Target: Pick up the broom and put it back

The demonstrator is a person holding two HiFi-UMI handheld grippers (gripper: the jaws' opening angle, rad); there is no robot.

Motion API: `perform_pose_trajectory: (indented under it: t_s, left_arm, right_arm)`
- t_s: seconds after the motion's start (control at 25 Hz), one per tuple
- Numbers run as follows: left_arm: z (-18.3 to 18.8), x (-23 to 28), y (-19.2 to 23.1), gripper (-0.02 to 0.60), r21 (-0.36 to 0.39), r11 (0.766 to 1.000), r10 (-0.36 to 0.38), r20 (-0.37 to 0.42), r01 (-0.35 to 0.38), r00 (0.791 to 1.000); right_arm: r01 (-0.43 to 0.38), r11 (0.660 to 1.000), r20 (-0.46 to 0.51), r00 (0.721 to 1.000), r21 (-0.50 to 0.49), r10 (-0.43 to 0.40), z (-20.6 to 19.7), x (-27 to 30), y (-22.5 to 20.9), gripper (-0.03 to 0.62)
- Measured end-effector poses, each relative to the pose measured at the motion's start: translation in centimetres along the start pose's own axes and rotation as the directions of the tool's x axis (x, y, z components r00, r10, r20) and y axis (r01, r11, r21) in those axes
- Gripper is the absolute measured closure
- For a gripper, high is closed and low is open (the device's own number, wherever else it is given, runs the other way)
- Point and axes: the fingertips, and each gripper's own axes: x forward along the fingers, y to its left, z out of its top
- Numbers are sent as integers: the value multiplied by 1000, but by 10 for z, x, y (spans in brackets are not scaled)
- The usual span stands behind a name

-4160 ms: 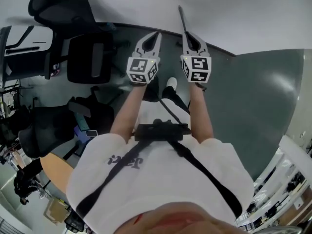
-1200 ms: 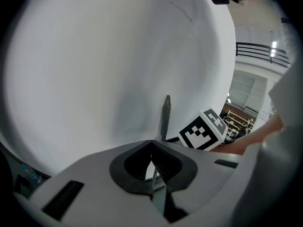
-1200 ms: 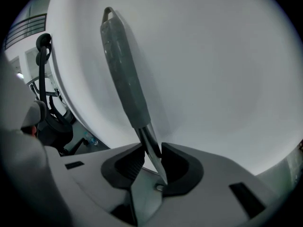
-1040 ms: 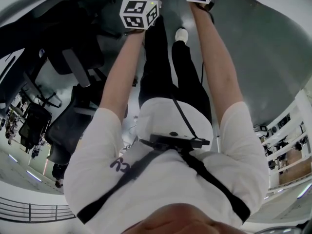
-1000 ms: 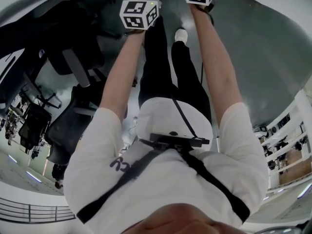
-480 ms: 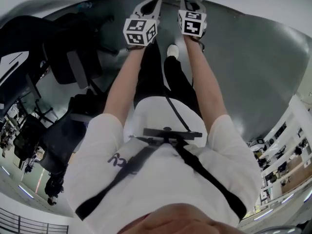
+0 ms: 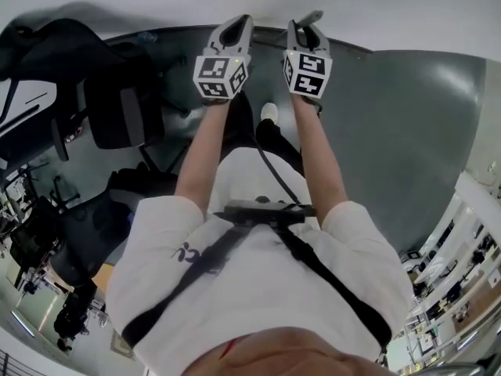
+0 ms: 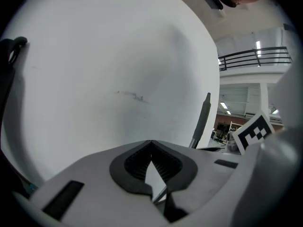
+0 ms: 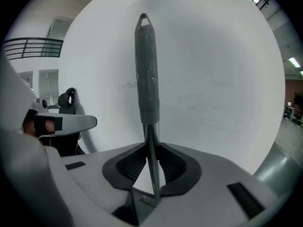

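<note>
Right gripper (image 9: 151,159) is clamped on the broom (image 9: 147,70): in its own view we see both dark pads pressed against the thin metal shaft, which runs down between them and out of sight below. Above the jaws the shaft widens into a grey handle sleeve ending in a small hanging loop (image 9: 142,17), all of it standing nearly upright against a plain white wall (image 9: 222,79). We cannot see the brush end in any view. Left gripper (image 8: 151,147) is closed with its tips meeting; only wall shows through the small gap behind them, so it carries nothing. From the left gripper view the broom handle rises just to the right, beside the right gripper's marker cube (image 8: 255,130). From the head view we see both arms stretched forward, the two grippers side by side and near each other but not touching, with the handle's end poking past the right gripper's tips toward the wall. Below lies a grey floor (image 7: 399,131); a black office chair (image 7: 117,108) stands off to the left.
</note>
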Motion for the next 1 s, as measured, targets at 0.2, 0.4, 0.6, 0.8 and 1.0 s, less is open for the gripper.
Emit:
perform_pose_trajectory:
  t_s: [0.2,0.4,0.6,0.8,1.0]
  left_arm:
    - [56,-29,-20,571,16,1000,18,84,-19,996]
    - [95,-55,-44,571,18,1000,11,160,-14,987]
    - [120,-73,-72,571,53,999,-22,209,11,978]
    - [142,-82,-91,571,107,994,-3,226,-22,974]
    - [160,-90,-101,571,147,988,10,239,-46,971]
  right_arm:
    - [42,999,122,992,16,-43,55,-54,-5,500]
    - [62,997,204,977,44,-69,85,-97,-11,499]
    - [54,998,275,959,37,-62,117,-133,-11,500]
    - [47,999,348,936,17,-50,151,-166,-7,499]
    - [53,999,394,918,-4,-47,177,-187,-7,499]
